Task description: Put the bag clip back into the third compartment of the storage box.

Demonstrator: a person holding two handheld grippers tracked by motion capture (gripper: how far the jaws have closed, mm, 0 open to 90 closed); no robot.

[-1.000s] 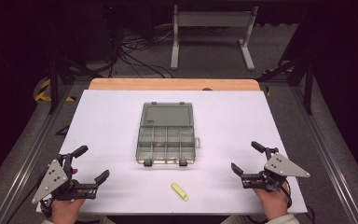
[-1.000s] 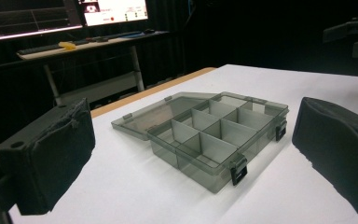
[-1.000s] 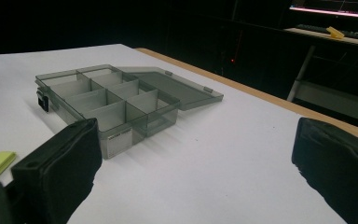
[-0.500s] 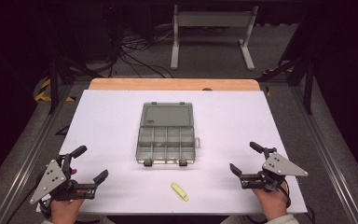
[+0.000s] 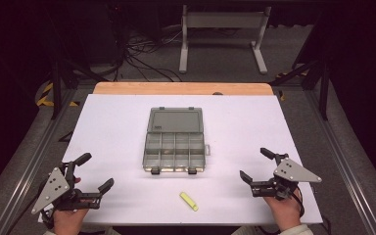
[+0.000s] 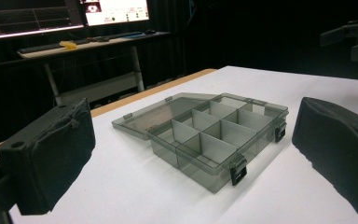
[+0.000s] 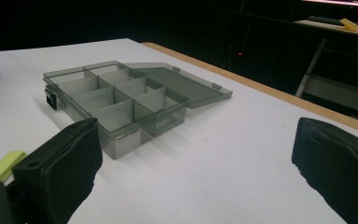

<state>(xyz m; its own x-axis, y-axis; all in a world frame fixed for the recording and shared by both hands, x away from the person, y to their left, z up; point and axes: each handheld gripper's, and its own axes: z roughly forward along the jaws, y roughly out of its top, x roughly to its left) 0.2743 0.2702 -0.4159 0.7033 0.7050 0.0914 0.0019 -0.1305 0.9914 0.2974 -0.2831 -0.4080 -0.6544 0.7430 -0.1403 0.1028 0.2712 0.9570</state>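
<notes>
**Both grippers wide apart, organizer box open mid-table**

Left gripper (image 5: 94,172): held in a hand at the near left corner of the white table (image 5: 117,127). Jaws spread wide, nothing between them. In the left gripper view the compartment box (image 6: 214,135) sits ahead, framed between the two black pads (image 6: 51,154), well apart from both.

Right gripper (image 5: 257,165): held at the near right, jaws likewise spread wide, empty. In the right gripper view the box (image 7: 116,100) lies ahead, nearer the left-hand pad (image 7: 60,168) but not touching it.

Compartment box (image 5: 175,142): grey translucent plastic, lid laid flat open on the far side, two dark latches on the near edge. Dividers visible; compartments look empty.

Small yellow piece (image 5: 189,201): flat on the table nearer than the box, between the two grippers, touching neither. Its edge shows beside the right gripper's left-hand pad (image 7: 2,165).
</notes>
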